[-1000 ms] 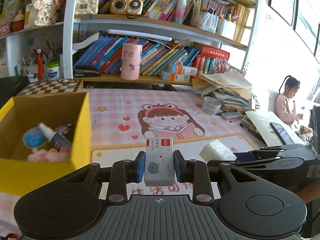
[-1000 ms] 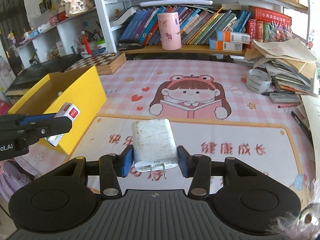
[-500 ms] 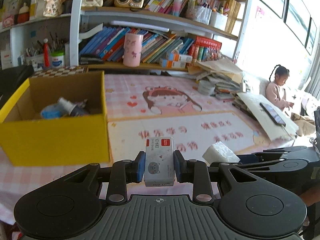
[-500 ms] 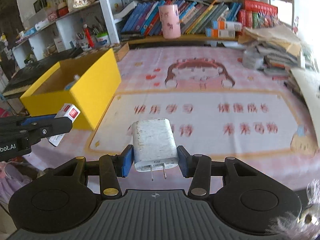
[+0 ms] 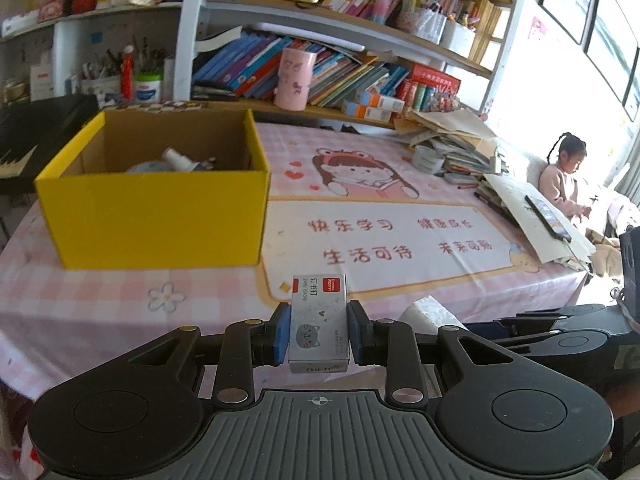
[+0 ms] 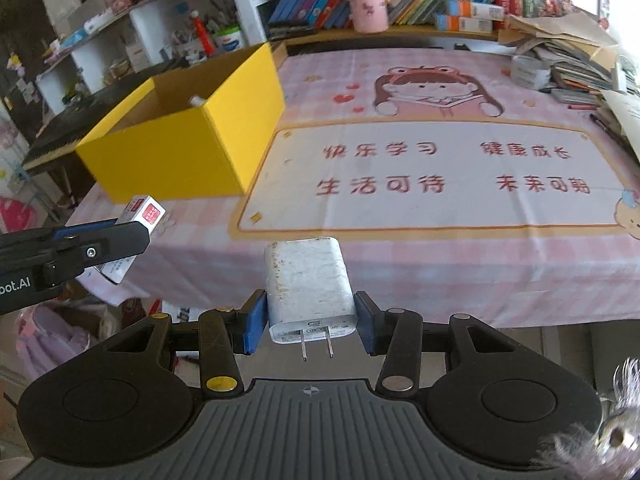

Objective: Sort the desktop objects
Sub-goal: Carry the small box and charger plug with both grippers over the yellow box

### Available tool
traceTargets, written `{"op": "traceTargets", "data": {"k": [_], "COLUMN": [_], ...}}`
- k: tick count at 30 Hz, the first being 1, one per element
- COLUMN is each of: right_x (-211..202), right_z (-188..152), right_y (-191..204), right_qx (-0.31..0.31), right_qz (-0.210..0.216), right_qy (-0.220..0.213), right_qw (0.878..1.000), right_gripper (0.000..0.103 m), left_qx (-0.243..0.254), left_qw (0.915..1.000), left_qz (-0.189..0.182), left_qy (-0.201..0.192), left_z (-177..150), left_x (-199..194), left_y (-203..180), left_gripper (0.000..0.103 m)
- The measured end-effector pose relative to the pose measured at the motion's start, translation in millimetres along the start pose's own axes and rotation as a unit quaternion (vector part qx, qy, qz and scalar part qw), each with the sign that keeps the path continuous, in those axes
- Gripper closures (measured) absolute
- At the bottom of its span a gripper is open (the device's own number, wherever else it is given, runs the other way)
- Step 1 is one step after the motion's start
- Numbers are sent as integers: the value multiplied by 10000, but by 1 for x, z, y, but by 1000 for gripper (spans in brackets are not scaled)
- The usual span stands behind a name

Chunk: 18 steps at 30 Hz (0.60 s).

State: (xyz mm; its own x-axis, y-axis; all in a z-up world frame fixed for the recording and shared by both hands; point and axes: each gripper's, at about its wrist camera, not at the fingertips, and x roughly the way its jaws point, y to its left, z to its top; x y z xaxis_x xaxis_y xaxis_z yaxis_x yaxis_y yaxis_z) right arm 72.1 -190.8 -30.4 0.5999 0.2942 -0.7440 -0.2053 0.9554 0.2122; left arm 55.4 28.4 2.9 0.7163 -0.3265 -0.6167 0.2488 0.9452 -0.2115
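My left gripper (image 5: 319, 334) is shut on a small grey staple box (image 5: 318, 320) with a red label and holds it off the table's near edge. The box also shows in the right wrist view (image 6: 136, 236). My right gripper (image 6: 310, 322) is shut on a white wall charger (image 6: 308, 284), prongs toward the camera; the charger shows beside my left gripper (image 5: 428, 314). A yellow cardboard box (image 5: 160, 208) stands on the table's left, also seen from the right wrist (image 6: 192, 140). It holds a spray bottle (image 5: 176, 158) and other small items.
A pink printed mat (image 5: 384, 236) covers the table. A pink cup (image 5: 294, 80), books and clutter fill the shelves behind. A tape roll (image 5: 428, 158) and a paper stack (image 5: 460, 136) lie at the right. A child (image 5: 560, 178) sits far right.
Both grippers have pulled back from the table toward its near edge, still holding their objects. The yellow box and mat now look farther away.
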Motion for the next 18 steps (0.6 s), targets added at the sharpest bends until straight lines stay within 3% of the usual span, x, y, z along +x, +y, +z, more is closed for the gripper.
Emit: {"op": "traceTargets", "data": {"k": [18], "right_x": [3], "right_z": [-11], "right_y": [39], "right_qx": [-545], "right_qz": [257], "right_qy": [170], "right_qw": [9980], "right_gripper": [60], "left_qx": [-248], "left_qw": [9996], "left_qz": [123], "left_qy": [69], "left_z": [-14], "left_x": [-18], "left_y": [18], "left_gripper": [74]}}
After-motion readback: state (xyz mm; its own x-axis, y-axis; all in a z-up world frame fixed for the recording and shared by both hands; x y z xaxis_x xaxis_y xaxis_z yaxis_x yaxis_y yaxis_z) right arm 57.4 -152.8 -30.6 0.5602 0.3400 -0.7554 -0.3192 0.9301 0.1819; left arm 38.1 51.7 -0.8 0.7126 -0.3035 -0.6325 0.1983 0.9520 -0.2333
